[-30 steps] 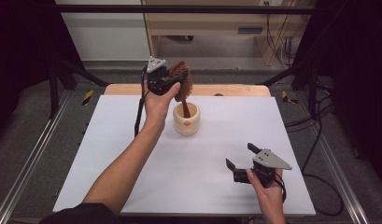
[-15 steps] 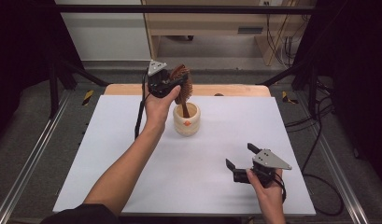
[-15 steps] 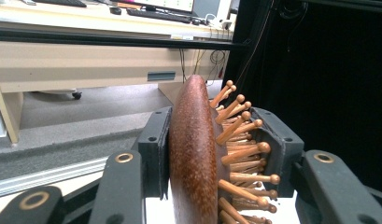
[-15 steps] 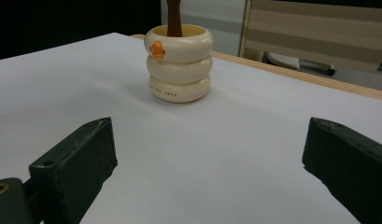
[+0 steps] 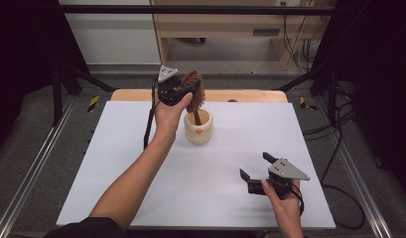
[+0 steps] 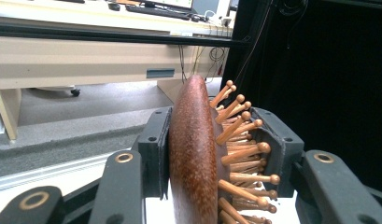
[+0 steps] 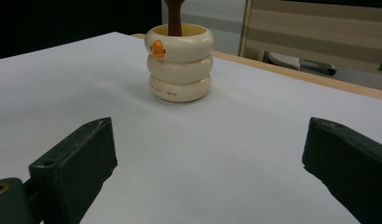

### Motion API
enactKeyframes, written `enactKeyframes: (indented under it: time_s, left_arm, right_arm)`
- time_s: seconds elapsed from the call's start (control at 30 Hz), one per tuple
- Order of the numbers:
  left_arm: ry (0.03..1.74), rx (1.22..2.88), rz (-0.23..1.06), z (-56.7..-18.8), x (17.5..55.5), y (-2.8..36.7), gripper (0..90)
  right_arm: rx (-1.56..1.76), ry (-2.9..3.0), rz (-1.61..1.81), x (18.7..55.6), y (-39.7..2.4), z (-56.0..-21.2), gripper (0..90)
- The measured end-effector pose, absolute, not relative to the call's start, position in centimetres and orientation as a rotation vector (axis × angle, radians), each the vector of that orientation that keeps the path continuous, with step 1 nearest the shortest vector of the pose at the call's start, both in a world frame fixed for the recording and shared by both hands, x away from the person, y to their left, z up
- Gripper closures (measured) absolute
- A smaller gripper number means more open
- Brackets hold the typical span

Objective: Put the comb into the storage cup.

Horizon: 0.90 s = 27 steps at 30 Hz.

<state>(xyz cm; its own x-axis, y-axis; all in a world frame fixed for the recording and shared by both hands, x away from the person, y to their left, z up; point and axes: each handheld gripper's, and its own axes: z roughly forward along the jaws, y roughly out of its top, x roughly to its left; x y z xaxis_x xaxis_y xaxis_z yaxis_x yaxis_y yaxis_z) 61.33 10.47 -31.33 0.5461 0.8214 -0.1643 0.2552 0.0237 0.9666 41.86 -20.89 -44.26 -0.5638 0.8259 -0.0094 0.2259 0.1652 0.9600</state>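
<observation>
Upper centre of the high view: the left gripper (image 5: 183, 91) pinches the head of a wooden hairbrush (image 5: 194, 93), one jaw on its smooth back, the other on the bristle side. The brush stands upright, handle down inside the cream cup (image 5: 198, 128) directly below. At lower right, the right gripper (image 5: 255, 171) rests on the white table (image 5: 116, 163), jaws spread and empty, well apart.

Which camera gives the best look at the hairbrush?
The left gripper view: the hairbrush sits close up, pins plain. The high view shows it small, handle in the cup. The right gripper view catches just its handle.
</observation>
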Motion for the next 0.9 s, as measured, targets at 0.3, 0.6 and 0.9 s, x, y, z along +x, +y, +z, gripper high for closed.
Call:
enactKeyframes:
  time_s: [0.3, 0.6, 0.9]
  left_arm:
    - [0.964, 1.528, 0.560, -31.7, 61.3, 10.7, 51.4]
    - [0.962, 1.532, 0.551, -32.0, 61.3, 10.5, 51.4]
    - [0.963, 1.541, 0.547, -32.4, 61.2, 10.3, 51.4]
  right_arm:
    - [0.990, 1.901, 1.413, 41.9, -20.8, -44.3, 3.4]
    - [0.991, 1.902, 1.413, 41.9, -20.8, -44.3, 3.3]
    - [0.991, 1.904, 1.411, 41.9, -20.8, -44.3, 3.3]
